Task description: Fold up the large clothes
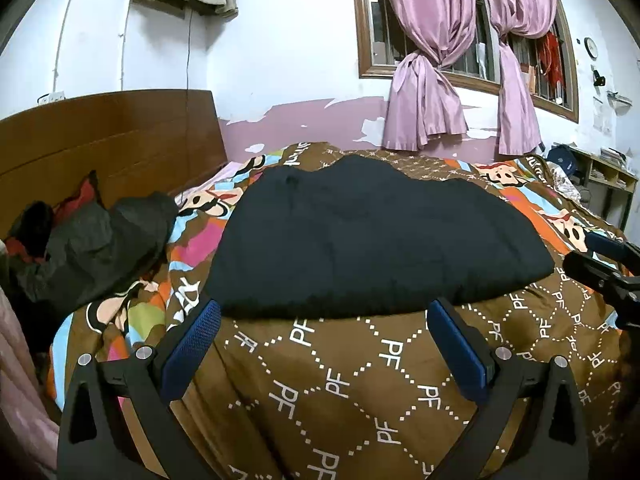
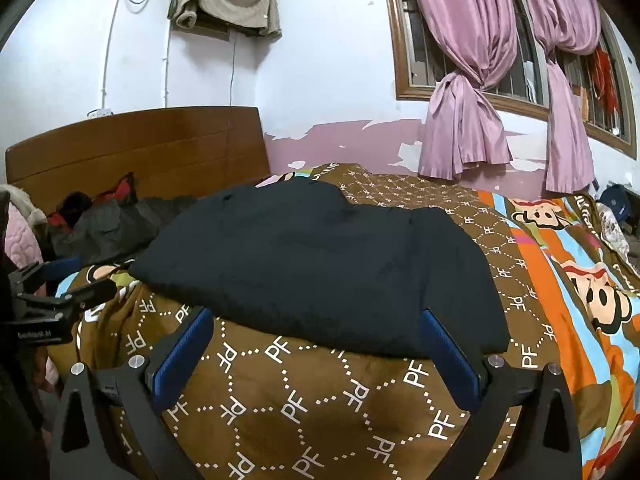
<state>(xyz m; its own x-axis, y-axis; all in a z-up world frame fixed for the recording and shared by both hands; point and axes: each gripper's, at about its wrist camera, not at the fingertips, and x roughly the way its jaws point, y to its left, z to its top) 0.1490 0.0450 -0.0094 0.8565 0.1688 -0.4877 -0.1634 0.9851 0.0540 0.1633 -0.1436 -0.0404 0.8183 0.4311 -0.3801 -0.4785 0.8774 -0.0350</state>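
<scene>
Facing the black garment point(image 1: 360, 236) lying folded on the bed point(image 1: 360, 380) — both hand-held grippers, left point(image 1: 324, 316) and right point(image 2: 316, 324), spread and empty. Pinch near-edge corners together, lift evenly — avoid dragging the bedspread.

Right gripper point(image 1: 600, 264) (edge-cropped)

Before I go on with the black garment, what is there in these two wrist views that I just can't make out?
- Black garment: both views; too dark to show seams, sleeves or fold layers.
- Its far edge: both views; hidden behind its own bulk.
- Grey clothes pile: left view; crumpled, items indistinguishable.
- Right gripper: left view; cut off by the frame edge. Own view shows its fingers apart, empty.
</scene>
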